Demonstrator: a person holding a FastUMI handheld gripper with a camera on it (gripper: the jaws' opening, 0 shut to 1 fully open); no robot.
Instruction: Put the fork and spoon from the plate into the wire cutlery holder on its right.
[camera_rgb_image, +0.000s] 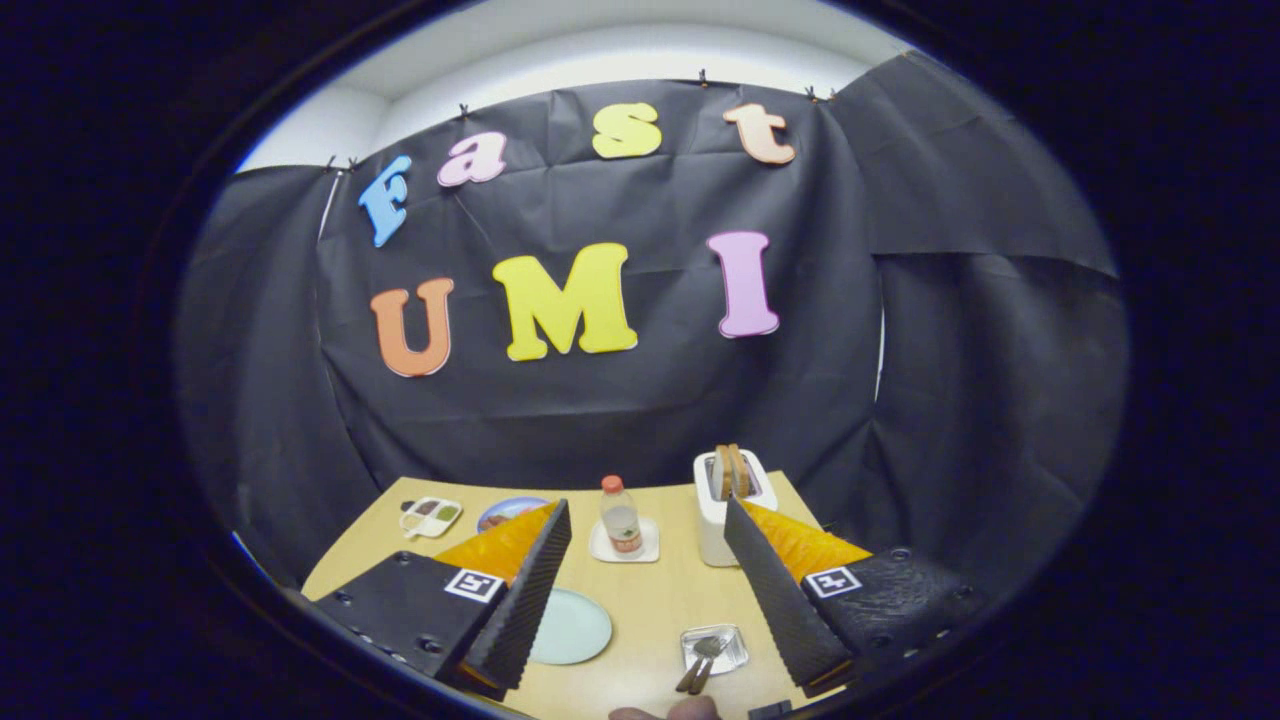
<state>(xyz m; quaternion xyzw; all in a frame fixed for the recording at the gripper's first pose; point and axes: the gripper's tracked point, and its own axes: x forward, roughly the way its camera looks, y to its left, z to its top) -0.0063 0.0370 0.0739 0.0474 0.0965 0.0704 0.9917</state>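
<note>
Open jaws (648, 580) above holder (714, 648) containing cutlery (703, 661).

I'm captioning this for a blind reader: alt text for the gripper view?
The gripper is open above a wooden table, its fingers framing a small metal tray holding cutlery and a pale green plate. Beyond stand a bottle and a toaster.

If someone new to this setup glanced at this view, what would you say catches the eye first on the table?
The gripper stands out first, its fingers spread wide open above the wooden table, holding nothing. Between them, a bottle stands on a small white dish, with a white toaster holding bread beside it. Nearer, a pale round plate lies by one finger, and the cutlery rests in a small shiny tray.
</note>
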